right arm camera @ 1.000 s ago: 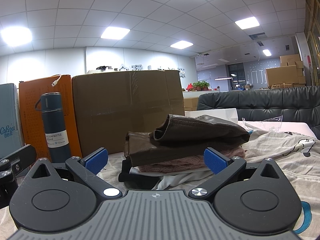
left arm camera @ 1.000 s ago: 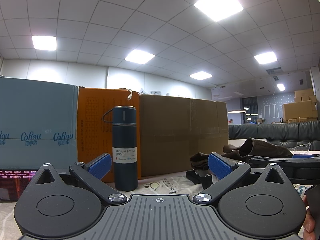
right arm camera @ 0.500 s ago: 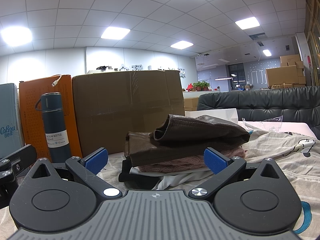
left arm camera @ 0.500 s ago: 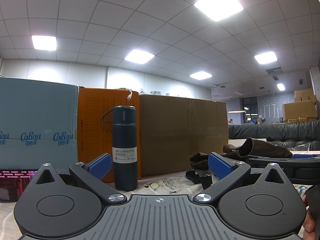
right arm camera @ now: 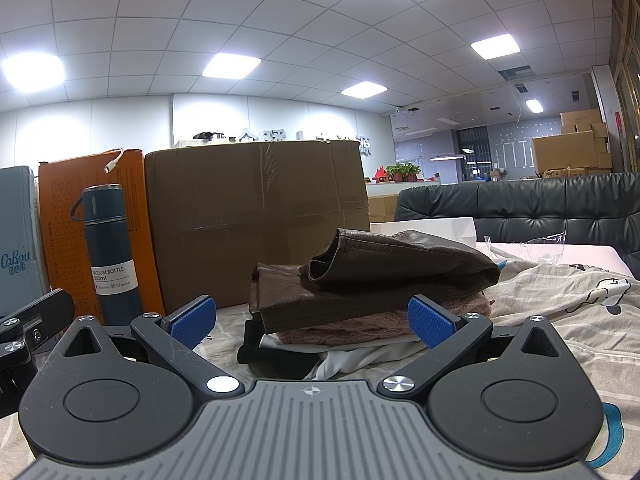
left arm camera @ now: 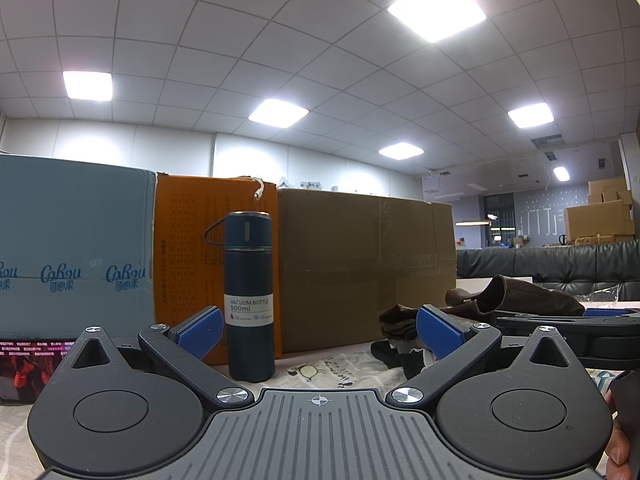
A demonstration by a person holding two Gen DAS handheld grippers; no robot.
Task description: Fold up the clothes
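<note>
We've got both tools low over the printed bed sheet, and neither holds anything. Left gripper: jaws wide apart, blue pads empty, nothing between them but the vacuum bottle standing upright well ahead, just inside the left pad's line. Right gripper: jaws also wide apart and empty.

The task's thing is the clothes pile, straight ahead of the right jaws and mostly between their lines, apart from both pads. From the left jaws it sits ahead and off to the right, past the right pad. On top is a brown leather-look garment, loosely doubled with one open end gaping toward us; under it a pink knit piece, then sth white, plus a black item poking out at the pile's left.

Progress, as we judge it: basically at the start. The pile is stacked but rumpled, not neat folds, and no garment is spread flat btw the jaws. Can't tell whether any lower layers are already folded. Left to do, probably: pull the top piece off, lay it out on the sheet, fold it, then repeat for the rest.

Behind it all are a brown carton, an orange box and a blue-grey pack.
</note>
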